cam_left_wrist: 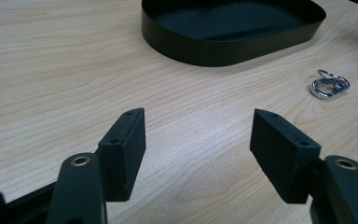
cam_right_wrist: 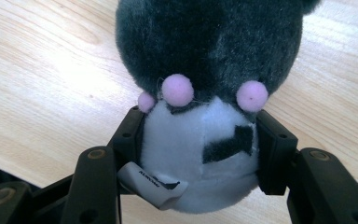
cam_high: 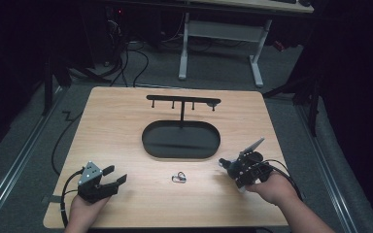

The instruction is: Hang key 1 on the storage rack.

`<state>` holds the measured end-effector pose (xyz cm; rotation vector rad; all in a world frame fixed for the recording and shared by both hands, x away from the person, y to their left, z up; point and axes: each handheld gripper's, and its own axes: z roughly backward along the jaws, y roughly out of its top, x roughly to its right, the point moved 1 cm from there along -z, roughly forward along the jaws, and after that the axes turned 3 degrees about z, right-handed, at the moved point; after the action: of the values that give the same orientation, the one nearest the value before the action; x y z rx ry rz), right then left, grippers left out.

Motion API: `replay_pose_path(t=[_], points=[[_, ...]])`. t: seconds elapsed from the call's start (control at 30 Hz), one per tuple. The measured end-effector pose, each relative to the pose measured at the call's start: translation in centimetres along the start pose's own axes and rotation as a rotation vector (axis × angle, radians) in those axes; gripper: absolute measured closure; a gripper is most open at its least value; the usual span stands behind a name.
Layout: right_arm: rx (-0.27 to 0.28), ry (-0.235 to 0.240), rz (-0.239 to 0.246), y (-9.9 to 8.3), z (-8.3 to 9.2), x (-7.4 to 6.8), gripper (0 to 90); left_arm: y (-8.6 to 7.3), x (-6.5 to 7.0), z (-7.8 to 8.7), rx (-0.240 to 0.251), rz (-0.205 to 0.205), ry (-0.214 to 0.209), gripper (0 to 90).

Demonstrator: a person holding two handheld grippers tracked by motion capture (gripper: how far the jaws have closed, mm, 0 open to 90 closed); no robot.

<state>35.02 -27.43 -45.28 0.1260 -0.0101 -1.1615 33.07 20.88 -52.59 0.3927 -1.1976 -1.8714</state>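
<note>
My right gripper (cam_right_wrist: pixel 200 126) is shut on a small plush toy (cam_right_wrist: pixel 205 56), dark grey on top and white below, with pink pompoms and a white label. Its pads press on both sides of the white belly. In the high view that gripper (cam_high: pixel 230 167) is at the table's front right with the plush toy (cam_high: pixel 225 164) at its tip, just above the wood. A silver key ring clip (cam_high: pixel 178 177) lies on the table between the two hands. My left gripper (cam_high: pixel 116 174) rests at the front left, jaws open and bare (cam_left_wrist: pixel 198 119), with the clip (cam_left_wrist: pixel 328 85) ahead to its right.
A black oval tray (cam_high: pixel 150 145) sits mid-table, its wall (cam_left_wrist: pixel 223 53) close ahead of the left gripper. From its far side rises a black stand with a bar of small hooks (cam_high: pixel 183 102). A white-legged desk (cam_high: pixel 221 29) and cables lie beyond the table.
</note>
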Motion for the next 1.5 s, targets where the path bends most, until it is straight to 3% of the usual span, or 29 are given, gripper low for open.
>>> replay_pose_path(t=[0.63, 1.07, 1.5], points=[[-0.005, -0.004, 0.030, 1.7, 3.8, -1.2, 46.9, 0.0, 0.0, 0.1, 0.005, 0.002, -0.002, 36.7], [0.016, -0.010, 0.047, 4.0, 7.2, -1.6, 46.9, 0.1, 0.0, 0.1, 0.008, -0.007, 0.002, 36.5], [0.010, -0.004, 0.050, 6.1, 9.2, -1.7, 46.8, 0.1, 0.0, 0.2, 0.008, -0.007, -0.002, 36.5]])
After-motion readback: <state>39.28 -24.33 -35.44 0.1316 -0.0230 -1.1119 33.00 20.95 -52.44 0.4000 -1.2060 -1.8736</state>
